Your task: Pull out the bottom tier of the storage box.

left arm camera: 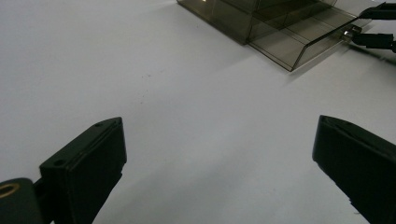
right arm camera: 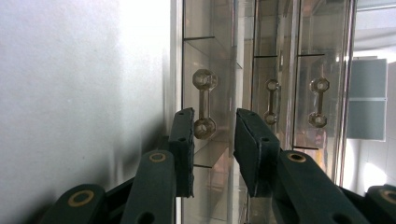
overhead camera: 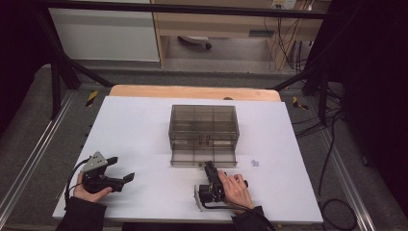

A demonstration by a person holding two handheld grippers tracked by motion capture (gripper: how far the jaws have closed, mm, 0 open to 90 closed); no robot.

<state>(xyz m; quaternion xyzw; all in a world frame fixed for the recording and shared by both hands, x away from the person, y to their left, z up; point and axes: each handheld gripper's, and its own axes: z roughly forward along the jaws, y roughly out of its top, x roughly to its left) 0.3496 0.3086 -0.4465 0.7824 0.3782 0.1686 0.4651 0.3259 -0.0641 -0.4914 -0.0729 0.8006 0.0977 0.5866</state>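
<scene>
— Standing mid-table, the smoky drawer cabinet point(overhead camera: 203, 124) has its bottom drawer point(overhead camera: 203, 157) pulled out toward the near edge; handle point(right arm camera: 204, 104) untouched.
— Grippers?
— Right gripper point(right arm camera: 214, 135) at that handle, jaws narrowly apart, clamping nothing; left gripper point(overhead camera: 120, 169) near left, jaws wide, empty.

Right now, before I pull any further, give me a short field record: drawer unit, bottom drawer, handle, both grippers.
drawer unit: clear smoky plastic, mid-table on the white table
bottom drawer: slid partly out toward the person
handle: small clear bar with knobbed ends on the drawer front
right gripper: at the drawer front, turned on its side; jaws partly closed either side of the handle, a gap showing, pads not visibly pressing
left gripper: resting apart at the table's left, jaws wide open, nothing between them
</scene>
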